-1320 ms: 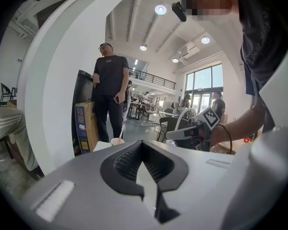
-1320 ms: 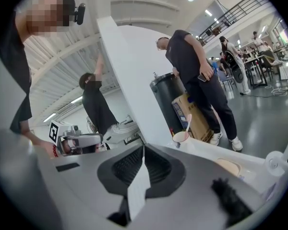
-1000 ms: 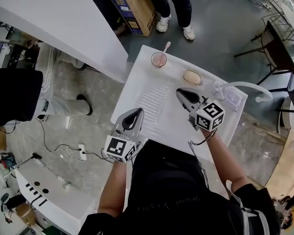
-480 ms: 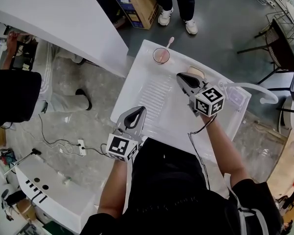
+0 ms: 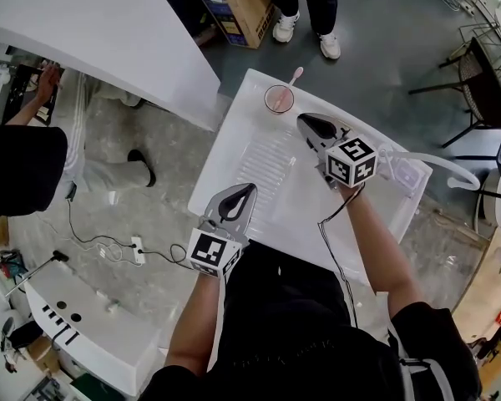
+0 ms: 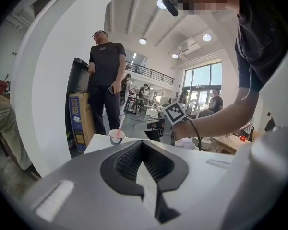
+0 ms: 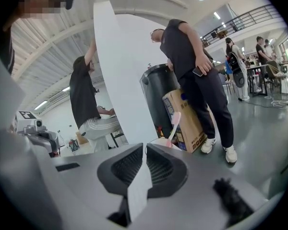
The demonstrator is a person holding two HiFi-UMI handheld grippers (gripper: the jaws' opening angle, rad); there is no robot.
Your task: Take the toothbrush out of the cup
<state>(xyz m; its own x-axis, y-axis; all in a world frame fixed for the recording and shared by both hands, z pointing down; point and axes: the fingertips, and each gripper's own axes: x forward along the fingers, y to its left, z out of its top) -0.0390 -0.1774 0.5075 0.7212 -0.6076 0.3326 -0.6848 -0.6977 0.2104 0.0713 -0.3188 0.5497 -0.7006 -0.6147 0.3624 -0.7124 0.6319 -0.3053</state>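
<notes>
A small clear cup with a pinkish bottom stands at the far end of the white table. A pink toothbrush leans out of it, head up. My right gripper is shut and empty, its tips a short way to the near right of the cup. In the right gripper view the toothbrush rises just past the shut right gripper, which hides most of the cup. My left gripper hangs shut and empty over the table's near left; its view has the cup well ahead of the left gripper.
A ribbed drain area lies mid-table. A white faucet arcs at the right edge. Two people's feet and a cardboard box are just beyond the far end. A white curved counter runs along the left.
My right gripper has moved forward toward the cup and now covers the soap that showed earlier. The left gripper has shifted slightly forward. The cup and toothbrush have not moved.
</notes>
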